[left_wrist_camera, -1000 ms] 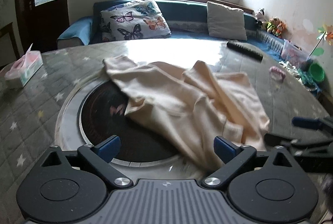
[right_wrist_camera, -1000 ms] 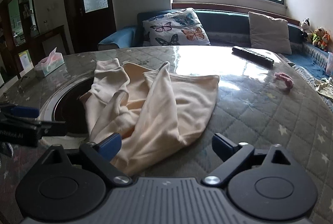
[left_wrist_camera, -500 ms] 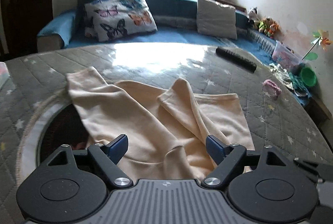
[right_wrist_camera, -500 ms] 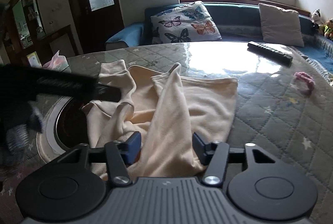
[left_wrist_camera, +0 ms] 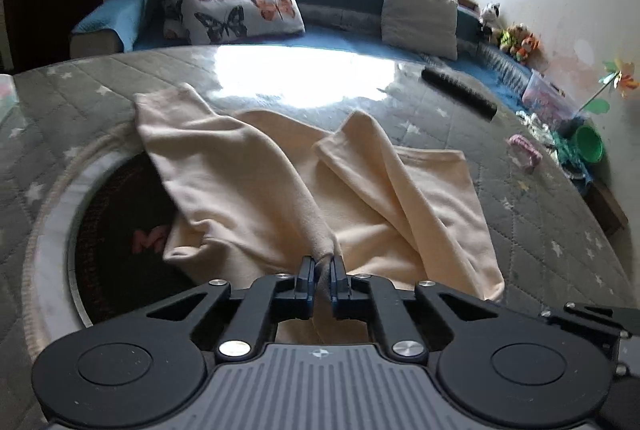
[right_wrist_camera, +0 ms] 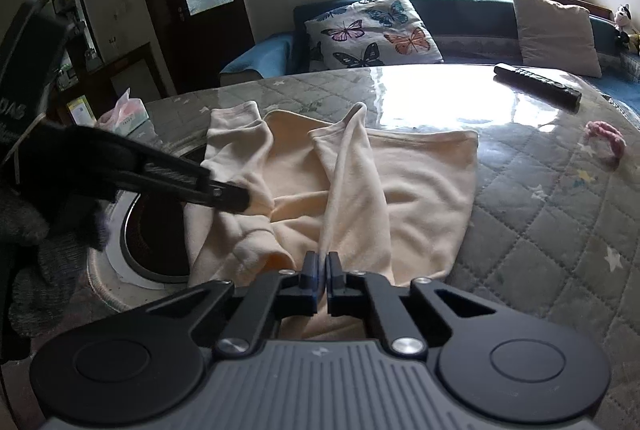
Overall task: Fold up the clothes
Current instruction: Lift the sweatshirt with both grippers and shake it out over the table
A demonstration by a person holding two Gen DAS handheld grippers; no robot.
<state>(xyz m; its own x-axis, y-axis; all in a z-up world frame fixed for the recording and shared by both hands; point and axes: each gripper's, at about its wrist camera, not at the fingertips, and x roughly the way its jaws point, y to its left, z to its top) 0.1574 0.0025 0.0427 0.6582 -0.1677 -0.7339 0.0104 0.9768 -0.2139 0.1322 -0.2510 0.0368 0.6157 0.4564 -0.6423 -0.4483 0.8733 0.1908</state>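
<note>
the cream garment (left_wrist_camera: 280,186) lies crumpled on the quilted, star-patterned bench (left_wrist_camera: 532,230), partly draped over a dark round inset (left_wrist_camera: 120,242) with a pale ring. the left gripper (left_wrist_camera: 321,272) is clenched on a bunched ridge of the cloth at its near edge, fabric pinched between the blue pads. the right gripper (right_wrist_camera: 322,270) is likewise clamped tight on a fold at the near hem, where a long ridge of cloth (right_wrist_camera: 352,182) runs up toward the far side. from the right wrist view the left gripper's black fingers (right_wrist_camera: 224,194) reach in from the left onto the cloth; the gloved hand (right_wrist_camera: 24,226) behind them is blurred, probably dark knit. a black remote (right_wrist_camera: 536,80) and a pink scrap (right_wrist_camera: 606,140) lie farther off.
</note>
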